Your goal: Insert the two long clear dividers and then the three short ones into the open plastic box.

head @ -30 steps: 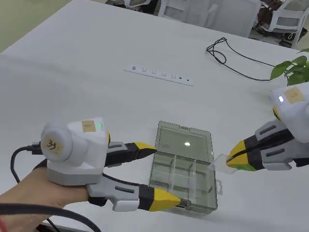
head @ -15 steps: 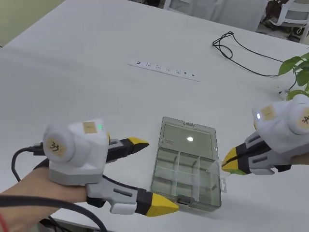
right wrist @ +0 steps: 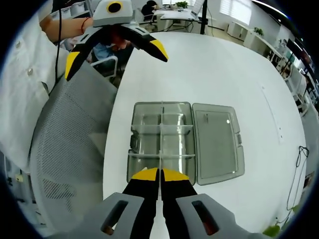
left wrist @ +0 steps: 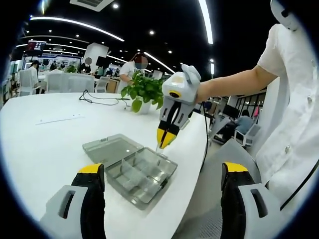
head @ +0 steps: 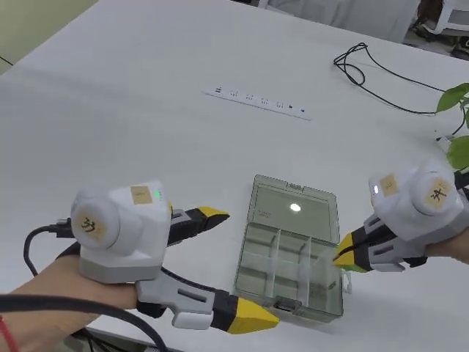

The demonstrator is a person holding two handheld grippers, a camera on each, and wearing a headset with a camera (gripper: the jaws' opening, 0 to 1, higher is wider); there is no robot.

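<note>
The open clear plastic box (head: 275, 282) lies near the table's front edge with its lid (head: 297, 209) flat behind it. Clear dividers stand inside and split it into several compartments. My right gripper (head: 341, 257) is shut on a short clear divider (head: 327, 258) and holds it over the box's right side. In the right gripper view the divider (right wrist: 161, 144) shows edge-on, running from the shut gripper (right wrist: 160, 173) across the box (right wrist: 144, 142). My left gripper (head: 233, 265) is open left of the box, holding nothing. In the left gripper view the box (left wrist: 124, 172) lies ahead, with the right gripper (left wrist: 166, 139) above it.
A white power strip (head: 256, 103) lies further back on the white table (head: 110, 110). A black cable (head: 374, 66) loops at the back right, and a green plant (head: 458, 125) is at the right edge. A grey mesh chair (right wrist: 70, 149) stands by the table's front edge.
My right gripper has carried the clear divider leftward and down over the box's right side. The left gripper has stayed about where it was, still open. The head camera has shifted a little.
</note>
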